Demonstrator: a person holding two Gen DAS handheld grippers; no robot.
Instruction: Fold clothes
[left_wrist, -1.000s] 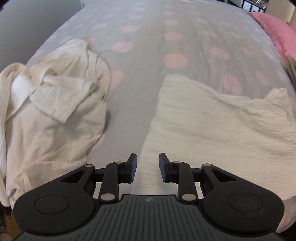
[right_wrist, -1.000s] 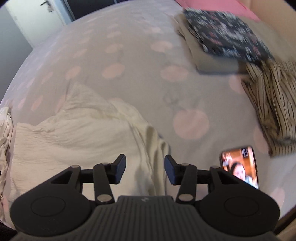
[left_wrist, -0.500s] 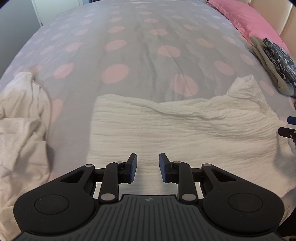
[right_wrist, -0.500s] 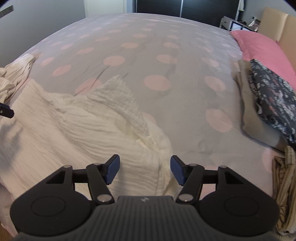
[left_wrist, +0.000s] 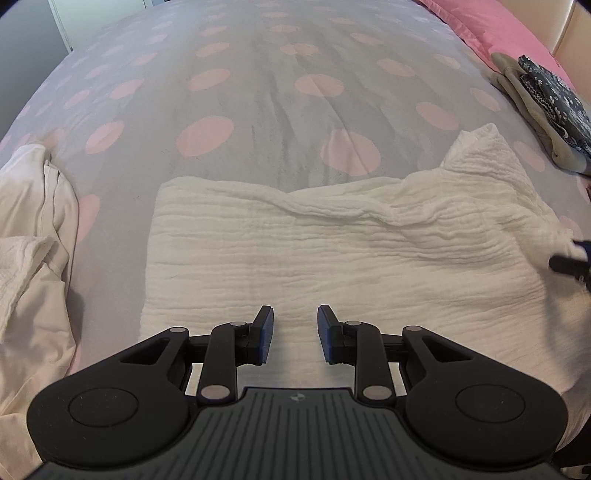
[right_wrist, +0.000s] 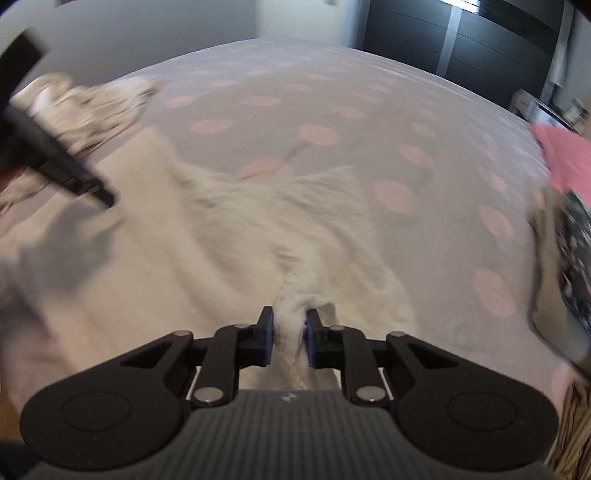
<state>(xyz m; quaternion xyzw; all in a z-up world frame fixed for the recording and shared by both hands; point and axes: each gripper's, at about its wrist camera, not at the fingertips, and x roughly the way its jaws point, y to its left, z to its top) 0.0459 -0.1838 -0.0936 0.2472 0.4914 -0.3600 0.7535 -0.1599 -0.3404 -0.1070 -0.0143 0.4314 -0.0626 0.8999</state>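
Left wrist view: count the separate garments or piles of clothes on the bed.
3. White crinkled garment spread ahead of the left gripper; crumpled cream pile at left; folded stack at far right. More may lie outside the frame.

The left hand-held gripper (left_wrist: 295, 334) points forward and slightly down, its two fingers spread apart with nothing between them. The right hand-held gripper (right_wrist: 289, 338) has its fingers drawn close together, pinching a bunched fold of white cloth (right_wrist: 291, 332). Its view is blurred.
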